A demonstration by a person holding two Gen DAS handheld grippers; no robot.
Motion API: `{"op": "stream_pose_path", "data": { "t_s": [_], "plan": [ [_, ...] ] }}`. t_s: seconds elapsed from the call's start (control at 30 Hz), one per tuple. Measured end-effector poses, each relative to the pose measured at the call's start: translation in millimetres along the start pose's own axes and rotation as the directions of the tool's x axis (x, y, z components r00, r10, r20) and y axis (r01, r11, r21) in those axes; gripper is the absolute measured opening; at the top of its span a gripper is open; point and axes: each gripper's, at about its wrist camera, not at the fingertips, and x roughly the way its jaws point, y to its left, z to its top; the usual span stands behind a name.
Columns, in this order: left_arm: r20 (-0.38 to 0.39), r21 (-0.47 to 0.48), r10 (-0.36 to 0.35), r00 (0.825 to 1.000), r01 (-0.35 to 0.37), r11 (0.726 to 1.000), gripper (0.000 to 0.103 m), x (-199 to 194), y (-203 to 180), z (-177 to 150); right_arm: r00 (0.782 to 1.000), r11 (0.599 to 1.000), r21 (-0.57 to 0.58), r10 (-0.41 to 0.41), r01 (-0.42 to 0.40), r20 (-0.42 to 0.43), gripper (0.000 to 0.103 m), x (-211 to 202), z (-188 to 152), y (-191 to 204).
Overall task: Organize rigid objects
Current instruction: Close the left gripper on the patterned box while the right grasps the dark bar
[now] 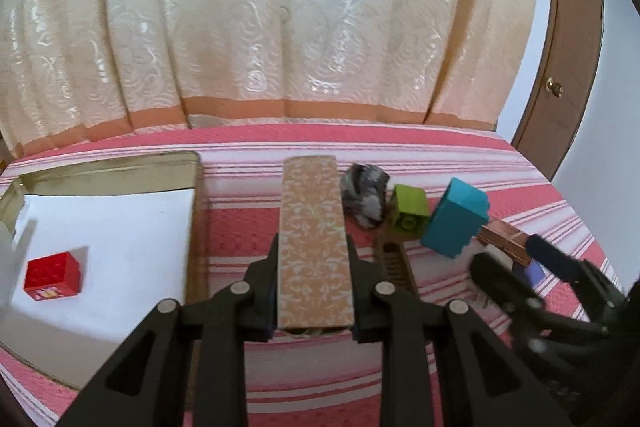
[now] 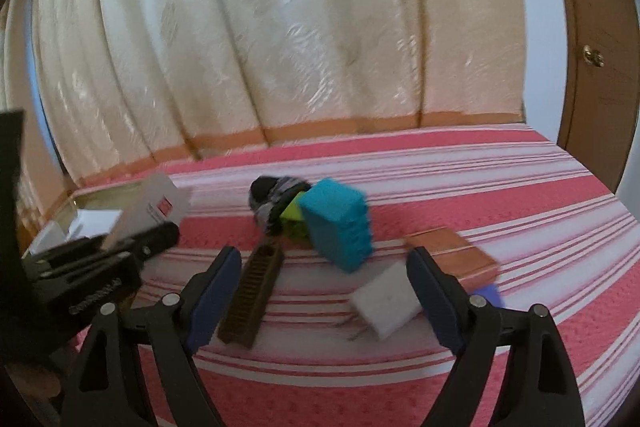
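While the left claw [image 1: 313, 259] grips the patterned box [image 1: 313, 227], the tin [image 1: 160, 163] sits beside.

No text reads clearly: the white carton [image 2: 154, 205] with a red label carries blurred print, and embossed lettering on the black gripper body [image 2: 94, 297] is illegible.

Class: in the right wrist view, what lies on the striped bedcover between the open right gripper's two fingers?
Between the right gripper fingers lie a brown ridged comb-like piece and a white plug-in charger, with the tilted teal block beyond.
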Motion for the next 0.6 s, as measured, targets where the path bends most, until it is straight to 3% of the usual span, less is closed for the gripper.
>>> {"op": "stream_pose_path", "data": {
  "t_s": [0.07, 0.2, 0.4, 0.57, 0.6],
  "plan": [
    [0.009, -0.006, 0.005, 1.000, -0.005, 1.000, 0.024, -2.6, 6.5, 0.5, 0.999, 1.000, 0.010, 0.013, -0.013, -0.040, 0.081, 10.7, -0.2, 7.8],
    [0.028, -0.012, 0.032, 0.999, -0.032, 0.999, 0.024, -7.6, 19.7, -0.4, 0.986, 1.000, 0.015, 0.019, -0.016, -0.165, 0.063, 40.6, -1.7, 26.2],
    [0.020, -0.027, 0.036, 0.999, -0.036, 0.999, 0.024, -7.0, 35.6, -2.9, 0.967, 1.000, 0.001, 0.028, -0.028, -0.253, 0.063, 64.0, -5.1, 44.3],
    [0.027, -0.008, 0.043, 0.999, -0.043, 0.999, 0.024, -7.8, 34.3, -3.5, 0.953, 0.994, -0.105, -0.057, 0.027, -0.297, 0.061, 75.8, -9.0, 64.6],
    [0.026, -0.005, 0.047, 0.999, -0.047, 0.999, 0.024, -7.5, 34.5, -3.8, 0.952, 0.992, -0.120, -0.072, 0.038, -0.298, 0.057, 76.3, -9.4, 67.3]
  ]
}}
